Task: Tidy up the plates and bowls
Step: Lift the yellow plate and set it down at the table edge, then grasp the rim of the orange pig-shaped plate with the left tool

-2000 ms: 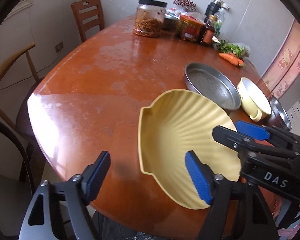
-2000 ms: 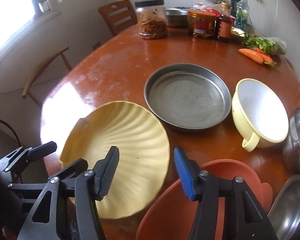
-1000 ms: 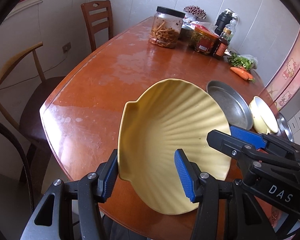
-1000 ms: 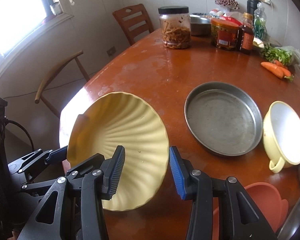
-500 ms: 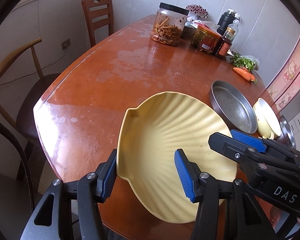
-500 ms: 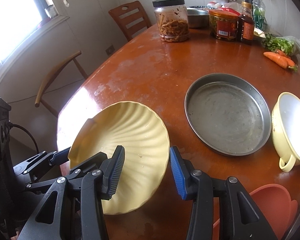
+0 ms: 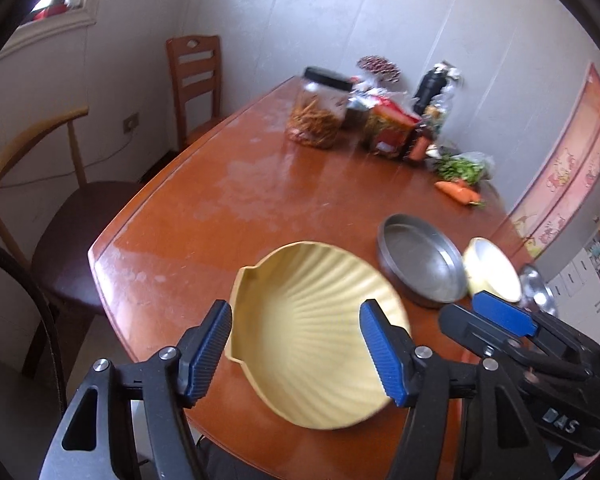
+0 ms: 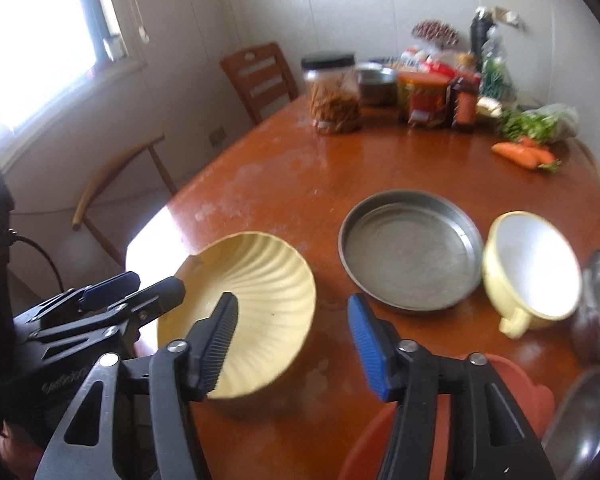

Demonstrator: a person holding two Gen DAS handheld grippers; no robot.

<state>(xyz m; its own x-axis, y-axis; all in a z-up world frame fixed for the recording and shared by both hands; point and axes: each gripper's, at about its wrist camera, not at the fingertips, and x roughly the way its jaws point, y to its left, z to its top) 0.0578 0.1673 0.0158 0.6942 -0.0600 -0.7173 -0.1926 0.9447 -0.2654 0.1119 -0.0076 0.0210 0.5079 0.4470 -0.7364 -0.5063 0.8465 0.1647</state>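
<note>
Left gripper (image 7: 296, 354) jaws opening, pads clear of yellow shell plate (image 7: 316, 320). Right gripper (image 8: 296, 344) jaws opening too, nothing pinched. Plate flat near table (image 7: 220, 208) front edge; metal pan (image 8: 412, 248), cream bowl (image 8: 534, 266) farther right.

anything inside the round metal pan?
The metal pan looks empty: only its bare, dull grey bottom shows in both wrist views. The near wall hides a thin strip of the bottom, and what lies beneath the pan on the table cannot be seen.
</note>
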